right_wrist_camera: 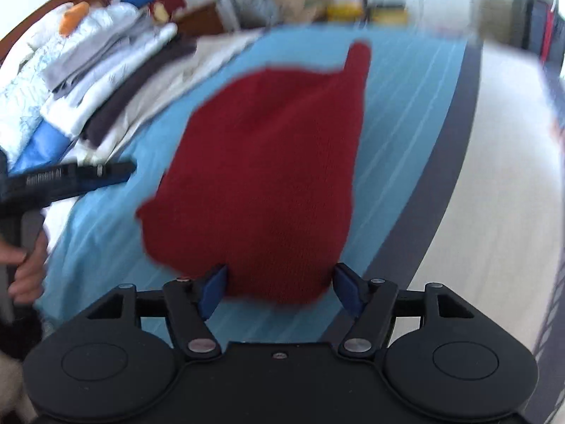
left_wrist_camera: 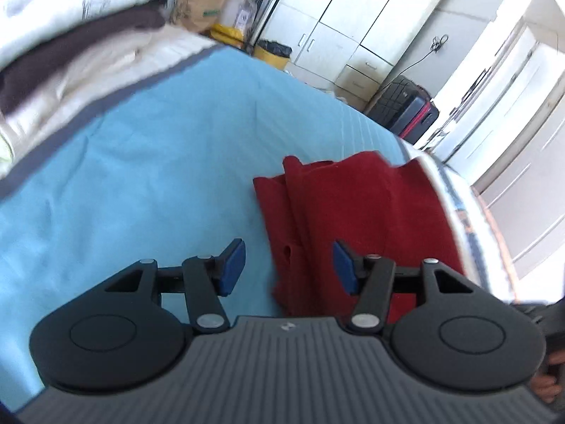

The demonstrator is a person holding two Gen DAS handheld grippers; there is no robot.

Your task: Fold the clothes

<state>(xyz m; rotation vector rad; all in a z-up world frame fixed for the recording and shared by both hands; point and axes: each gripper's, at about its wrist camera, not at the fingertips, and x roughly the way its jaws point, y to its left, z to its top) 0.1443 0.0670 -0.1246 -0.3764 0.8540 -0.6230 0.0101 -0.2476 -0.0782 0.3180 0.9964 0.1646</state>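
Left gripper [left_wrist_camera: 287, 265]: jaws apart, blue pads clear of any cloth; it hangs above the blue sheet [left_wrist_camera: 148, 148], nothing between the pads.
Right gripper [right_wrist_camera: 279, 288]: jaws wide apart; the near edge of the red knitted garment [right_wrist_camera: 268, 162] sits in the gap, and the pads do not seem to press on it, though blur makes contact hard to judge.
Garment, left wrist view: the red knit [left_wrist_camera: 356, 212] lies ahead and right of the left gripper's midline, its creased left edge running up between the two pads' lines of sight, its right part passing behind the right pad.
Garment, right wrist view: spread flat on the sheet directly ahead of the right gripper, a narrow piece sticking out at the far right corner.
Hidden or unclear: both views are smeared; the garment's near hem is cut off by each gripper's body.
Only in right wrist view: the left gripper's black fingers [right_wrist_camera: 81, 176] at the left, over the sheet beside the garment, with a hand [right_wrist_camera: 26, 268] on its handle.
Stack of folded clothes [right_wrist_camera: 106, 81]: at the far left on the bed, well apart from the garment.
Only in left wrist view: white cabinets [left_wrist_camera: 356, 24], a dark suitcase [left_wrist_camera: 406, 109], a yellow bin [left_wrist_camera: 273, 53].
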